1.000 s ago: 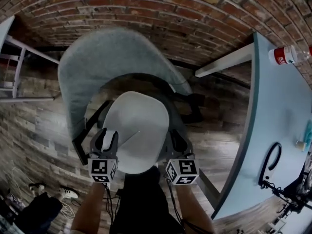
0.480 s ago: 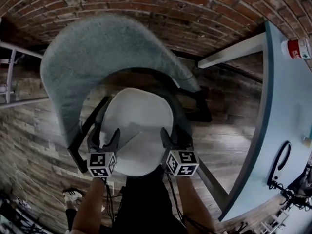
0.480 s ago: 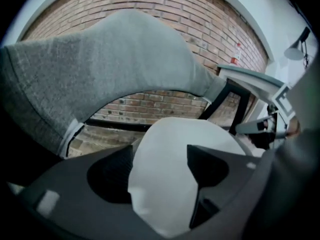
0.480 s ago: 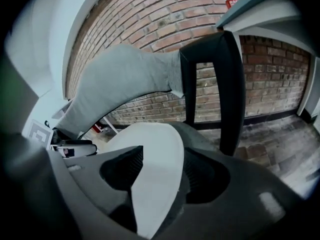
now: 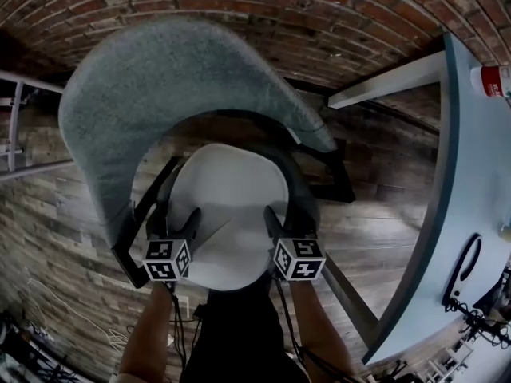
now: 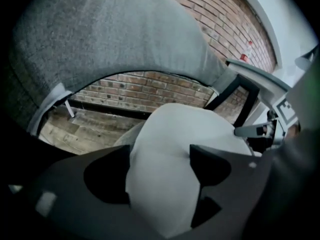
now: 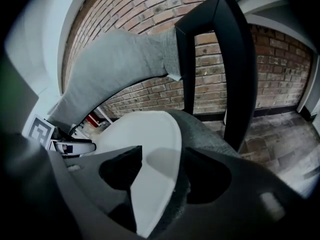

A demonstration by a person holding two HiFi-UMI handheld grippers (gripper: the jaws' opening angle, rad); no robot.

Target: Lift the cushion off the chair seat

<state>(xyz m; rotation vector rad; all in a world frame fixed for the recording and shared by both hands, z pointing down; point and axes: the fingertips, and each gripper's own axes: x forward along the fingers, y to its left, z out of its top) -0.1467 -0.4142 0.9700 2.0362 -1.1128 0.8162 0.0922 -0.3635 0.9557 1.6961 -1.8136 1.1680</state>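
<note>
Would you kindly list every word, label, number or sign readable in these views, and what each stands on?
Bottle, red label: white print, too blurred to read.
Left marker cube and right marker cube: black-and-white square patterns, no words or numbers.
Nothing else shows any text.

Setting: office or studio workroom, loft style.
- Wall: exposed red brick wall (image 5: 319,22) along the far side.
- Floor: grey-brown wood-plank floor (image 5: 56,214).
- Furniture: upholstered grey chair (image 5: 160,78) with a curved backrest and black frame. Pale blue counter (image 5: 479,166) with a rounded edge, at right. Metal frame (image 5: 16,130) with pale legs, at left.
- On the counter: bottle (image 5: 497,80) with a red label; black cable loop (image 5: 457,271).
- On the floor: loose cables (image 5: 68,309), lower left.
</note>
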